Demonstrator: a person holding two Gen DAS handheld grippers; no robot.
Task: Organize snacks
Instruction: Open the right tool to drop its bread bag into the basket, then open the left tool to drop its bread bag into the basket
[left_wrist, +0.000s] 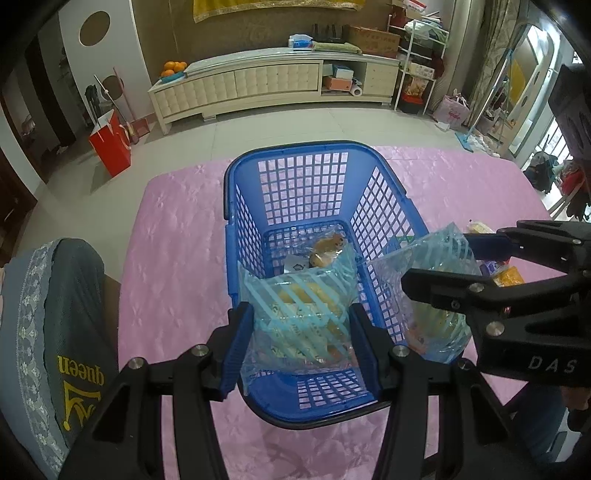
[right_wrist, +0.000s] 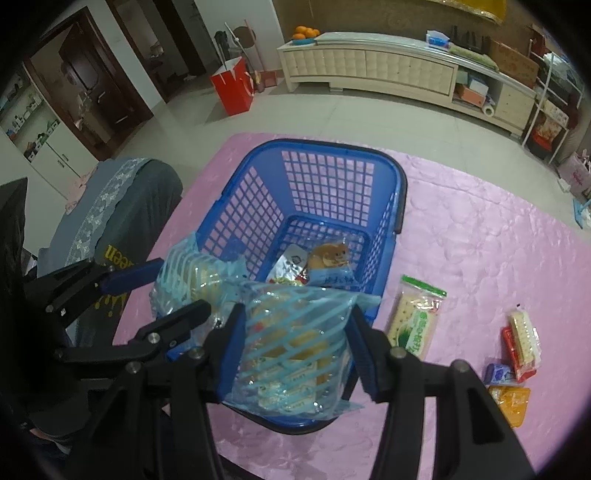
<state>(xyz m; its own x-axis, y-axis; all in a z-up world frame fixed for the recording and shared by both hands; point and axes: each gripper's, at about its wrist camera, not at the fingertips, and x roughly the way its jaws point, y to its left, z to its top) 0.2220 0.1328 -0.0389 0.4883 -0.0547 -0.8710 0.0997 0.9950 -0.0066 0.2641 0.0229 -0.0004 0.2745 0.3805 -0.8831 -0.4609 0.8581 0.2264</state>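
Observation:
A blue mesh basket (left_wrist: 306, 184) stands on the pink tablecloth; it also shows in the right wrist view (right_wrist: 317, 177). Inside lie a bun packet (left_wrist: 327, 247) and a white sachet (right_wrist: 291, 264). My left gripper (left_wrist: 301, 325) is shut on a blue-striped clear snack bag (left_wrist: 295, 314) held over the basket's near end. My right gripper (right_wrist: 295, 339) is shut on a second blue-striped snack bag (right_wrist: 291, 343) over the basket's near right rim. In the left wrist view the right gripper (left_wrist: 439, 258) and its bag (left_wrist: 436, 295) sit at the right.
On the cloth right of the basket lie a green cracker pack (right_wrist: 415, 317), a red-and-white wafer pack (right_wrist: 522, 341), a small purple packet (right_wrist: 498, 373) and an orange packet (right_wrist: 511, 404). A grey covered chair (left_wrist: 62, 314) stands at the table's left edge.

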